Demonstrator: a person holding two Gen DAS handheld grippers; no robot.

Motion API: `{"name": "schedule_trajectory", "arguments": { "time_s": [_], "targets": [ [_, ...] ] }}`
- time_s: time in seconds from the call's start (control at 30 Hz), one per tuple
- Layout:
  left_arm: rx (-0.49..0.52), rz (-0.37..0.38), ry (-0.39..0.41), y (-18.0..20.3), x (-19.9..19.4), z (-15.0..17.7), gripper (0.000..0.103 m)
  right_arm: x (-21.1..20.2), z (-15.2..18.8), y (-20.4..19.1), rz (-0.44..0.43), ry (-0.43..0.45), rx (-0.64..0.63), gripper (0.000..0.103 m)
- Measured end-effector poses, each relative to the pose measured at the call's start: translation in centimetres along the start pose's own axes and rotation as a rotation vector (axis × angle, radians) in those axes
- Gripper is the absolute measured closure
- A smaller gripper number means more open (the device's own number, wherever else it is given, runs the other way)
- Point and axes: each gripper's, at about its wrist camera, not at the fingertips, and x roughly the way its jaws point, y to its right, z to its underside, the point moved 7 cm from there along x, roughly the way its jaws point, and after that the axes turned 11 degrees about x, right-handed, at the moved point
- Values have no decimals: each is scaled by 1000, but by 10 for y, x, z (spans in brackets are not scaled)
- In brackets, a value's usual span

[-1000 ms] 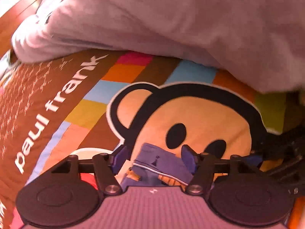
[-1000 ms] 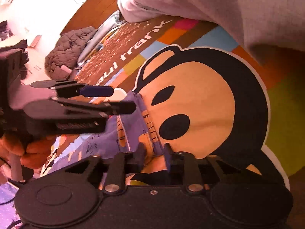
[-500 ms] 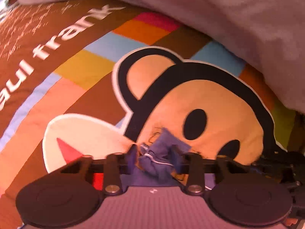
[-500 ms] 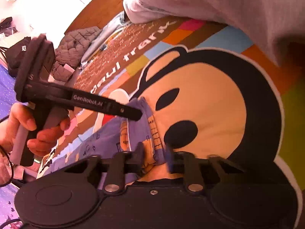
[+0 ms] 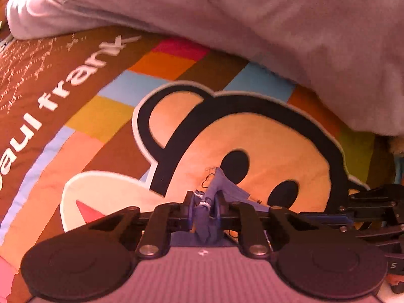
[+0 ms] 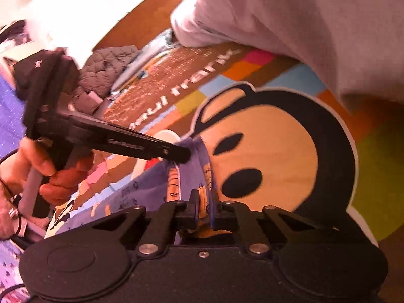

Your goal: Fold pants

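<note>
Small purple printed pants (image 6: 126, 197) lie on a bright monkey-face blanket (image 6: 265, 139). In the left wrist view my left gripper (image 5: 204, 208) has its jaws closing, and a bunched fold of the pants (image 5: 219, 184) is pinched between its pads. The right wrist view shows my right gripper (image 6: 203, 203) closing too, clamped on the pants' edge a little further along. From there the left gripper (image 6: 180, 154) reaches in from the left, held by a person's hand (image 6: 50, 174). The right gripper's fingers (image 5: 353, 218) show at the right edge of the left wrist view.
A pale grey cloth (image 5: 277, 30) is heaped along the far side of the blanket (image 5: 106, 116). A dark quilted jacket (image 6: 106, 68) and light blue fabric lie at the far left, by a wooden floor (image 6: 141, 17). Purple bedding fills the left border.
Both pairs of jaws have narrowed from wide apart to pinching the pants' edge. The fabric between the left pads has bunched up into a fold.
</note>
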Motion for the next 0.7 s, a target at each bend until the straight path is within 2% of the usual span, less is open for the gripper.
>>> {"name": "schedule_trajectory", "arguments": {
  "time_s": [0.1, 0.2, 0.27, 0.37, 0.4, 0.43, 0.47, 0.53, 0.57, 0.6, 0.7],
  "targets": [
    [18, 4, 46, 7, -8, -7, 86, -14, -6, -5, 29, 41, -51, 96],
    [10, 15, 50, 13, 9, -7, 85, -25, -11, -3, 69, 95, -105, 97],
    [17, -5, 37, 14, 27, -2, 81, -17, -10, 4, 109, 66, -107, 97],
    [-8, -6, 73, 10, 28, 1, 73, -1, -4, 15, 151, -3, -71, 94],
    [-25, -10, 86, 7, 23, 2, 67, 0, -4, 15, 159, -1, -71, 91],
    [-40, -29, 113, 3, 14, 2, 53, -2, -5, 13, 173, 12, -82, 89],
    [-48, -56, 151, -2, 3, 3, 43, -4, -6, 10, 189, 33, -102, 81],
    [-80, -126, 223, -15, -22, 8, 33, -5, -9, 5, 234, 77, -153, 63],
    [-109, -153, 243, -21, -34, 13, 28, -4, -10, 3, 254, 91, -171, 51],
    [-144, -168, 261, -27, -45, 21, 27, -3, -10, 0, 269, 106, -192, 47],
    [-212, -216, 287, -36, -74, 59, 24, -1, -8, -20, 283, 169, -312, 44]
  ]
}}
